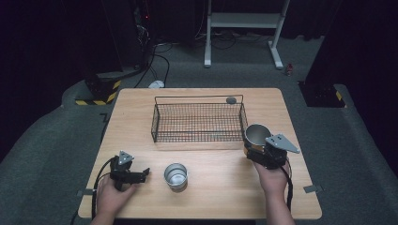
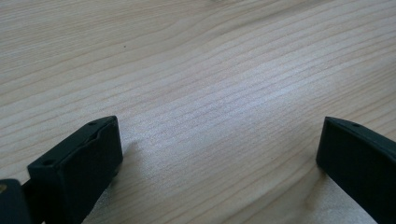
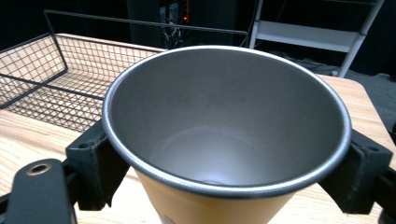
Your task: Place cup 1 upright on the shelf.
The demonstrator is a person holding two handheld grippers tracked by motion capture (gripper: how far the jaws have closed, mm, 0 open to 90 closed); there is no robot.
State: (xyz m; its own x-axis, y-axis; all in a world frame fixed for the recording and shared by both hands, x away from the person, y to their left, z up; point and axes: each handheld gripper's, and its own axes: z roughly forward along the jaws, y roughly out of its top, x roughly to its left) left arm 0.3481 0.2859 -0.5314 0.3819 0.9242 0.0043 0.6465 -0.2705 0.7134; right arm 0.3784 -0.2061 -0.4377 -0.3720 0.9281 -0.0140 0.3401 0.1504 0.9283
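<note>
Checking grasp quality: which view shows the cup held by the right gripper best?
The right gripper view: the cup appears close up, empty, with a jaw on each side. The high view shows it small beside the basket; the left gripper view shows tabletop.

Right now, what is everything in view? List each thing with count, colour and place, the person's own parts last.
Table: one, light wood, centre.
Wire basket: one, black, far middle of table, looks empty.
Small round object: one, grey, behind the basket; too small to tell what.
Held cup: one, metal inside, tan outside, beside the basket's right end.
Standing cup: one, silver, near middle of table.
White frame: one, on the floor beyond.
Left gripper: black, open, at the table's near left.
Right gripper: black, clamped on the held cup.
Hands: two, bottom edge.
</note>
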